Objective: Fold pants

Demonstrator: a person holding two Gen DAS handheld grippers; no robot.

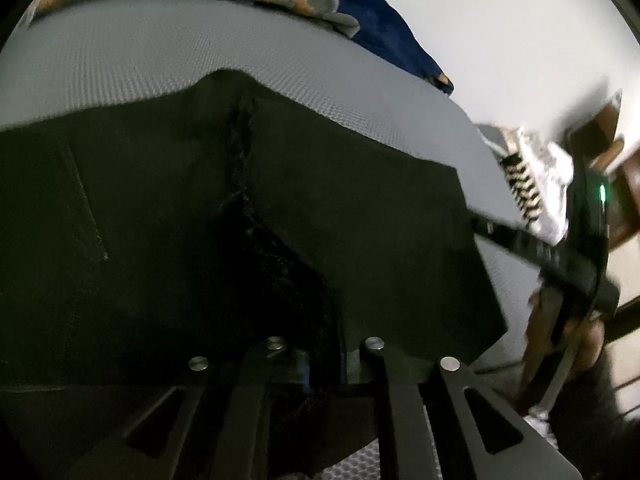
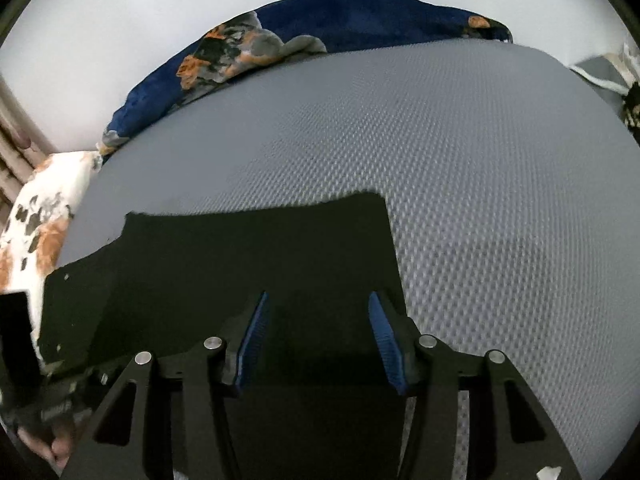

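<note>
Two handheld grippers work over black pants (image 2: pixel 248 264) spread on a grey textured mattress (image 2: pixel 460 168). Right gripper (image 2: pixel 320 340), lower centre of its view, stands partly open, blue pads (image 2: pixel 384 340) astride the dark cloth. Left gripper (image 1: pixel 324 360) looks nearly shut, perhaps pinching fabric; darkness hides its tips. Blue patterned bedding (image 2: pixel 360 20) lies along the upper edge.
</note>
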